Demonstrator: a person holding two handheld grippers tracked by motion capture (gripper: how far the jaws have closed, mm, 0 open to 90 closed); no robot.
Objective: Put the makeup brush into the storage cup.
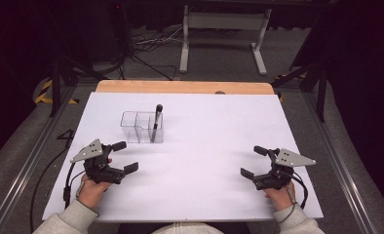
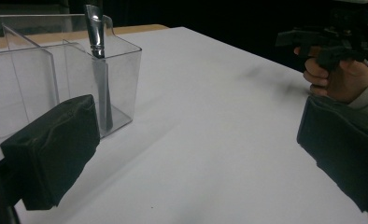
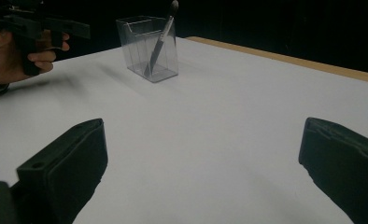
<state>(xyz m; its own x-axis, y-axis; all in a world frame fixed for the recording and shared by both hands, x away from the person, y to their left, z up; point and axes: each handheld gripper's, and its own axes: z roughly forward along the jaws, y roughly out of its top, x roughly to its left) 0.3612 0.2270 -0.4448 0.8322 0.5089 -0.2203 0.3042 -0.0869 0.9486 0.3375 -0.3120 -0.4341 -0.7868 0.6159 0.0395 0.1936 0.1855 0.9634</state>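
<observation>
A clear plastic organizer (image 1: 136,127) with three compartments stands on the white table (image 1: 204,146), left of centre. A black makeup brush (image 1: 156,122) stands upright in its right compartment, handle down. In the left gripper view the organizer (image 2: 46,88) and brush (image 2: 99,70) are close ahead; in the right gripper view the organizer (image 3: 140,51) and brush (image 3: 162,39) are farther off. My left gripper (image 1: 124,157) rests open near the table's front left, just in front of the organizer, nothing between its jaws. At the front right, my right gripper (image 1: 254,162) is open and empty too.
A strip of wooden tabletop (image 1: 180,87) shows beyond the white sheet's far edge. Behind it on the floor are a white stand frame (image 1: 224,39) and cables (image 1: 146,48). Metal rails (image 1: 29,161) run along both sides of the table.
</observation>
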